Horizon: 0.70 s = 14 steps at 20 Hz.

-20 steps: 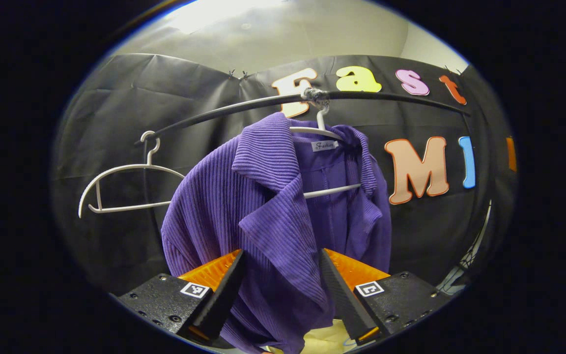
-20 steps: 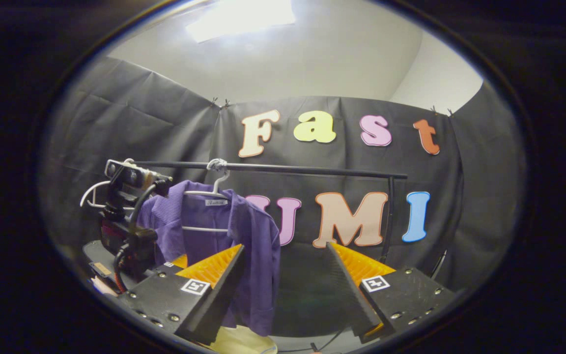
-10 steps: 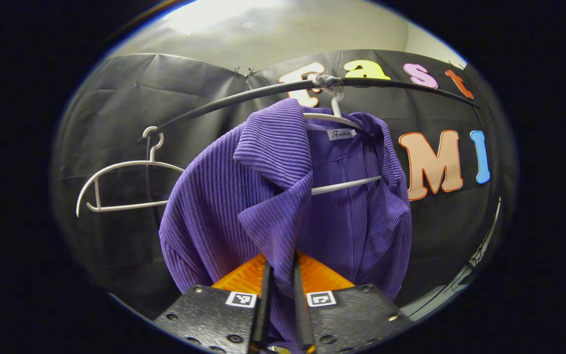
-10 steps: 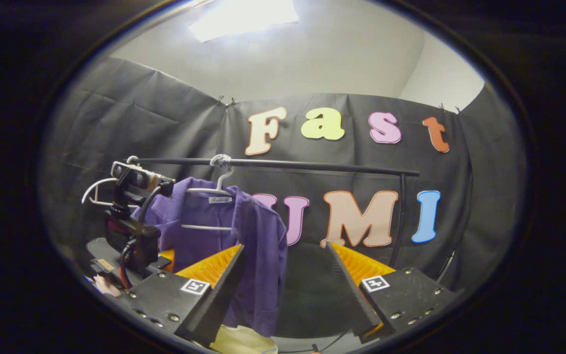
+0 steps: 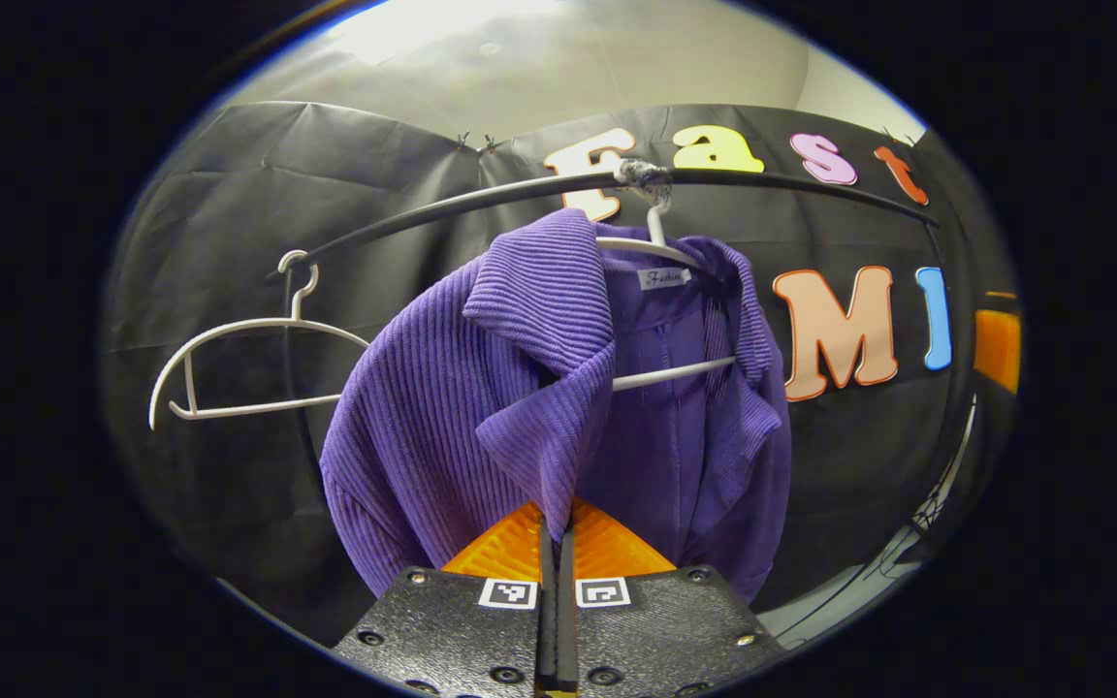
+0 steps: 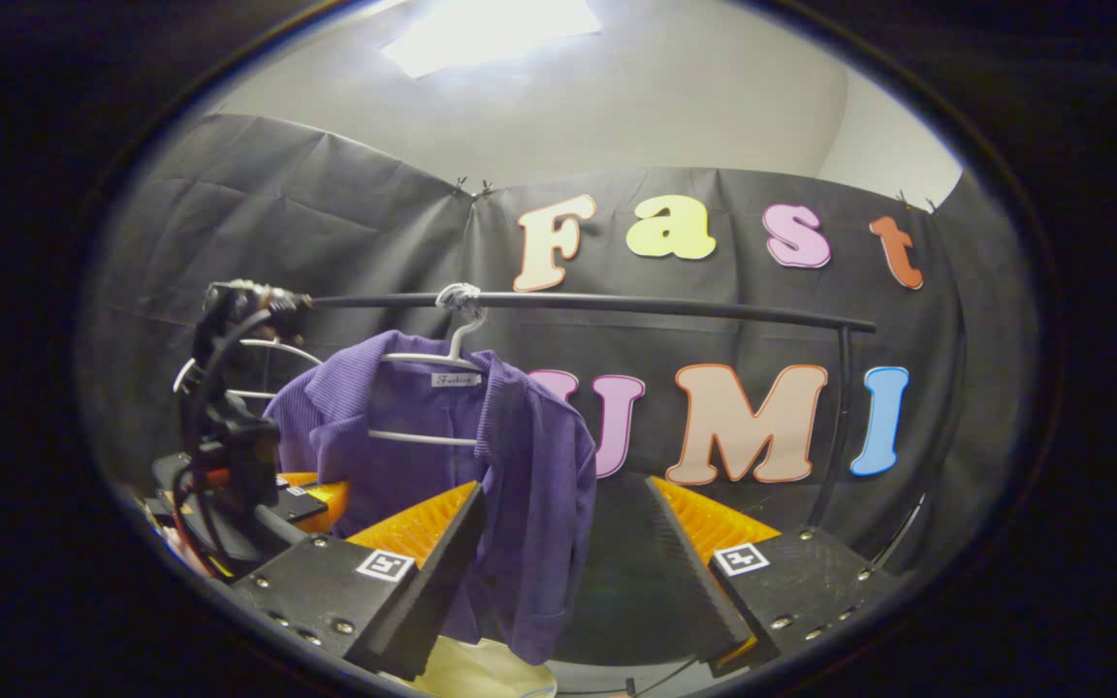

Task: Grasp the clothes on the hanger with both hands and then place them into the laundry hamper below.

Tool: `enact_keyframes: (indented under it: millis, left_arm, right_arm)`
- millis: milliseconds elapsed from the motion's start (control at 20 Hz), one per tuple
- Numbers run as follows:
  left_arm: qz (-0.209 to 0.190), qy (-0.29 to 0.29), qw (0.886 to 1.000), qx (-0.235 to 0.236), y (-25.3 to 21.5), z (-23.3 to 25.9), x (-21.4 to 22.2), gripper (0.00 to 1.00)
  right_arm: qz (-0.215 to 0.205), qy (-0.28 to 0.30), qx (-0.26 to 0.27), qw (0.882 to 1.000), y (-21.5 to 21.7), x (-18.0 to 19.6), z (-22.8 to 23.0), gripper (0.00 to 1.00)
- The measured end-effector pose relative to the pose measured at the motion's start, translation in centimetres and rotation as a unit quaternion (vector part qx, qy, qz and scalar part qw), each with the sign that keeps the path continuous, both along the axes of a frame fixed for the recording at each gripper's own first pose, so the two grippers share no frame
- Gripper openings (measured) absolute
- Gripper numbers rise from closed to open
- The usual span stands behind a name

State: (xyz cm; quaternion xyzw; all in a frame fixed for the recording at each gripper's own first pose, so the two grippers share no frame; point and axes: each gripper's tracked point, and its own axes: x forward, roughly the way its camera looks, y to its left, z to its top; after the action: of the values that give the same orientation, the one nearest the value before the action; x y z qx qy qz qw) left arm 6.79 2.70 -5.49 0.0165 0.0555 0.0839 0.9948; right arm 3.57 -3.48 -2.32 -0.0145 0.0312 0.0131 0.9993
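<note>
Hangers two (image 5: 248, 368), shirt one (image 5: 481, 388); left claw (image 5: 556, 543) clamped

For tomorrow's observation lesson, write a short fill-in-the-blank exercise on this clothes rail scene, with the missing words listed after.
1. The purple shirt hangs on a white ____ under the black rail.
2. The left gripper is ____ on the shirt's front edge.
3. The right gripper has its fingers ____, gripping nothing.
4. The second hanger on the rail is ____.

Missing words: hanger; shut; open; empty
</note>
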Motion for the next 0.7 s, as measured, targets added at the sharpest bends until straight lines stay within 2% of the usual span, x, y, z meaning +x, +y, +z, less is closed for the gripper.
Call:
enact_keyframes:
  millis: [200,700]
  left_arm:
    - [-0.009,-0.018,1.000,-0.005,-0.2,2.4,-1.3,0.00]
    - [0.037,-0.054,0.998,-0.003,3.6,7.5,-4.4,0.00]
  right_arm:
    - [0.032,0.013,0.004,0.999,1.5,1.5,-1.4,0.94]
    - [0.089,0.033,0.009,0.995,6.7,5.2,-4.6,0.96]
